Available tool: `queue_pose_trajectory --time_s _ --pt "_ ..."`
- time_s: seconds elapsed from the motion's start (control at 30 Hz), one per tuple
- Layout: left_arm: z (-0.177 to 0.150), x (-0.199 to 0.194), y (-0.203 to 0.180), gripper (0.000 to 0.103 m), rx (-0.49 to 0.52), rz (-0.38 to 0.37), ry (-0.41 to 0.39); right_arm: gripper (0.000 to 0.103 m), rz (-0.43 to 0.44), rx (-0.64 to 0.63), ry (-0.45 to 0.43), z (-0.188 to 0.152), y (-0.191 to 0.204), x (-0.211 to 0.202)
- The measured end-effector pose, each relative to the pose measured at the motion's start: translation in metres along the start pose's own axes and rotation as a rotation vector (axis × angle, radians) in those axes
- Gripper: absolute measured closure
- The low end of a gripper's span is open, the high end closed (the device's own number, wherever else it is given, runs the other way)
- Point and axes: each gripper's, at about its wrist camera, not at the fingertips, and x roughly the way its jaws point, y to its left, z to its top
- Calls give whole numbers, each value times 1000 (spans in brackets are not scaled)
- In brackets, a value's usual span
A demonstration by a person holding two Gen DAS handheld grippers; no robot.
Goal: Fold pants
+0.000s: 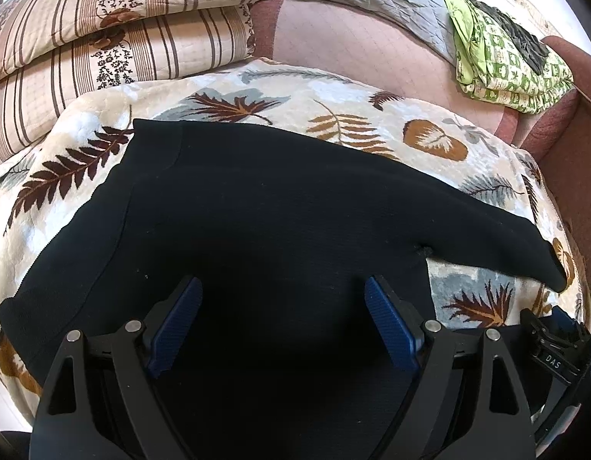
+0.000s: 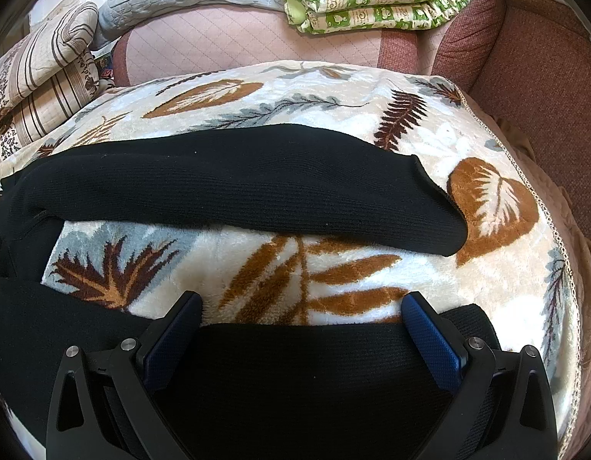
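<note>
On a leaf-patterned blanket spread over a pink sofa lie the black pants, long axis running left to right, the two legs diverging toward the right. The left gripper hovers low over the wide waist portion, fingers spread wide, holding nothing. The right gripper, likewise wide, straddles the near leg; the far leg's cuff points right.

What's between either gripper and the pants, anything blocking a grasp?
Nothing visible. The left gripper is open over the black pants, near the waist end; the right gripper is open over the near leg. Only the leaf-print blanket lies underneath.
</note>
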Motion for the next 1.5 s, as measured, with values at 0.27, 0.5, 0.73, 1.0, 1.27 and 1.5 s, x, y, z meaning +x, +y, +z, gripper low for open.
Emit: queue_pose_trajectory --time_s 0.27,0.5,0.73,1.0,1.27,1.5 --pt "1 -3 1 16 0 -2 -21 1 0 1 1 0 0 0" --pt "3 -35 -11 16 62 -13 -196 1 0 1 1 0 0 0" --pt "4 -41 -36 16 203 29 -210 1 -1 1 2 1 0 0" --pt "7 -43 -17 16 150 42 -221 1 4 7 2 2 -1 0" --pt "5 -26 -7 16 58 -115 -125 1 17 4 24 5 -4 1" --pt "58 -66 36 14 16 -172 -216 1 116 -31 84 0 -11 -16"
